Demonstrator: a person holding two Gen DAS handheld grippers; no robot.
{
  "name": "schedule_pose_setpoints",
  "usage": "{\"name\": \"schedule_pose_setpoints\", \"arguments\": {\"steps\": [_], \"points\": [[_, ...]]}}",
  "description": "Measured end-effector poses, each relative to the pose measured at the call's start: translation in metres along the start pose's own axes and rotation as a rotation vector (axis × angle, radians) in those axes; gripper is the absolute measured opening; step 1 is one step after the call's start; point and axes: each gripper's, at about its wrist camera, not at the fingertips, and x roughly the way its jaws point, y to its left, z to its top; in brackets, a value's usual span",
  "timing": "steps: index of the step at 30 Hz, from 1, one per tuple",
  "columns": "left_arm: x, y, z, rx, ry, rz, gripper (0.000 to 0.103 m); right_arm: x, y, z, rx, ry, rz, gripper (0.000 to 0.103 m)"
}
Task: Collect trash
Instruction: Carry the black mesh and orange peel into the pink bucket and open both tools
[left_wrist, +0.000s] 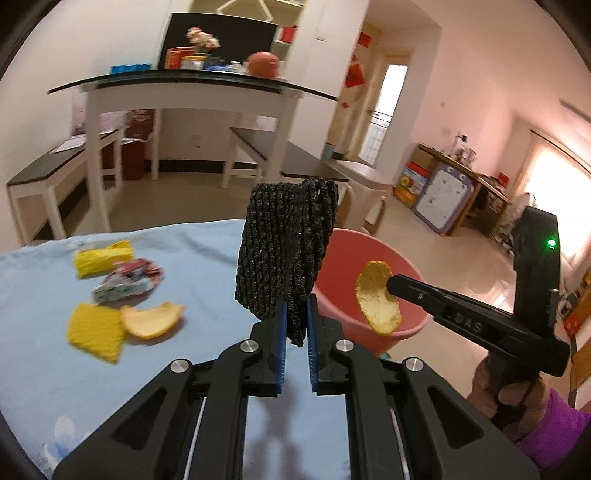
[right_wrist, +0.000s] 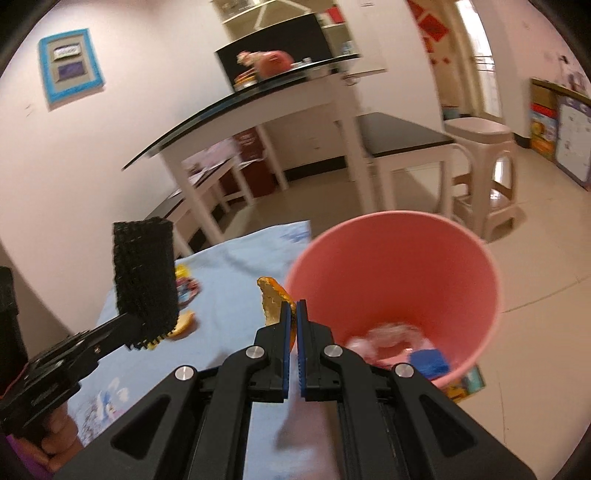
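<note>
Jaws of the left gripper (left_wrist: 296, 317) clamp black foam netting (left_wrist: 286, 254); right gripper (right_wrist: 291, 325) jaws pinch orange peel (right_wrist: 275, 301), pink bin (right_wrist: 399, 280) just beyond them.

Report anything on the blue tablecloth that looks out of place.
Litter lies scattered on the blue tablecloth: two yellow foam pieces, a crumpled wrapper and an orange peel. Nothing spilled.

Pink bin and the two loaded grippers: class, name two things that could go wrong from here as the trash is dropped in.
1. The left gripper pinches only the bottom edge of the tall black mesh, which may snag or fall on the cloth instead.
2. The right gripper holds the peel just short of the pink bin; released now, it probably misses.
</note>
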Motion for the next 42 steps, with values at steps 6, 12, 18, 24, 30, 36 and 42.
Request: {"name": "schedule_pose_setpoints", "arguments": {"steps": [6, 12, 18, 24, 30, 36, 42], "points": [[0.03, -0.037, 0.004, 0.038, 0.033, -0.054, 0.009, -0.003, -0.042, 0.001, 0.052, -0.011, -0.071, 0.003], [0.057, -0.06, 0.005, 0.056, 0.067, -0.084, 0.009, -0.001, -0.068, -0.002, 0.073, 0.001, -0.107, 0.003], [0.081, -0.071, 0.005, 0.057, 0.102, -0.088, 0.009, 0.002, -0.079, -0.005, 0.08, 0.005, -0.121, 0.003], [0.1, -0.076, 0.003, 0.065, 0.13, -0.068, 0.009, 0.008, -0.088, -0.005, 0.089, 0.012, -0.128, 0.003], [0.112, -0.079, 0.001, 0.072, 0.14, -0.047, 0.009, 0.014, -0.093, -0.006, 0.084, 0.025, -0.14, 0.003], [0.118, -0.084, 0.0, 0.066, 0.165, -0.017, 0.011, 0.016, -0.094, -0.005, 0.083, 0.031, -0.156, 0.006], [0.115, -0.08, 0.002, 0.039, 0.168, -0.043, 0.037, 0.015, -0.096, -0.005, 0.093, 0.023, -0.162, 0.031]]}}
